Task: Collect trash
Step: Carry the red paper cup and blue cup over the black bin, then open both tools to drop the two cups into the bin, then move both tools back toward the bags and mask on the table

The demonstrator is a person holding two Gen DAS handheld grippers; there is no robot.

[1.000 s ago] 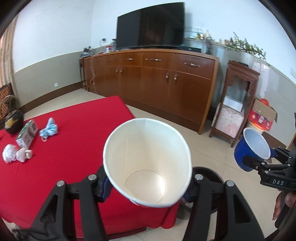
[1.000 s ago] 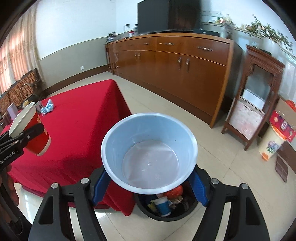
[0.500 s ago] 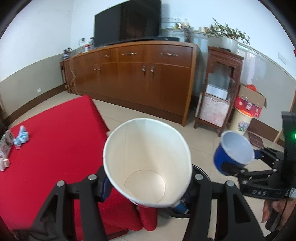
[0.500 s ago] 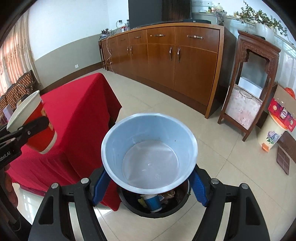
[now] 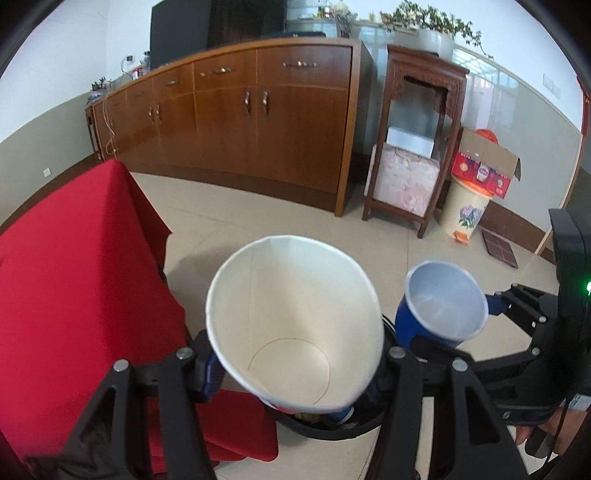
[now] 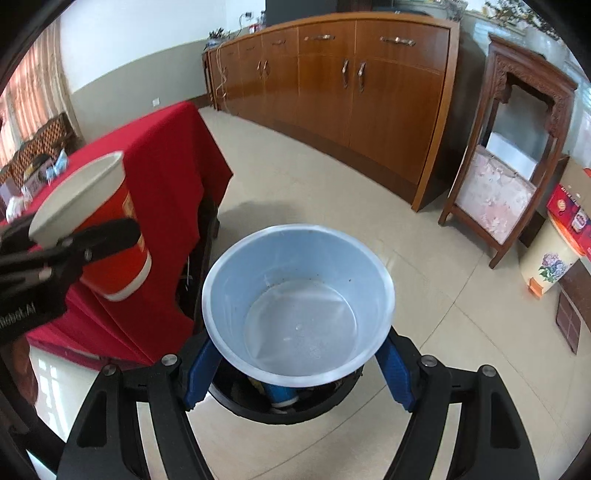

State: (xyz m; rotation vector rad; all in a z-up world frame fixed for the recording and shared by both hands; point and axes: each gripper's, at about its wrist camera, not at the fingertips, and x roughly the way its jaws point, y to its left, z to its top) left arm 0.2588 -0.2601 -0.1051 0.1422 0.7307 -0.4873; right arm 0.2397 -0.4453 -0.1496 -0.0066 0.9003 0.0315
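Cups over bin: I have the red paper cup (image 5: pixel 295 332) clamped in my left gripper (image 5: pixel 295 373) and the blue cup (image 6: pixel 299 302) clamped in my right gripper (image 6: pixel 295 373), both mouths tipped toward the cameras. Black trash bin (image 6: pixel 255 408) sits on the floor directly below the blue cup, beside the red-draped table (image 5: pixel 74 277). Right is nearer; it likely releases first.

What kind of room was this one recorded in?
Most likely a home living or dining room: a long wooden sideboard with a dark television on top, a table under a red cloth, a tiled floor and a carved wooden stand by the wall.
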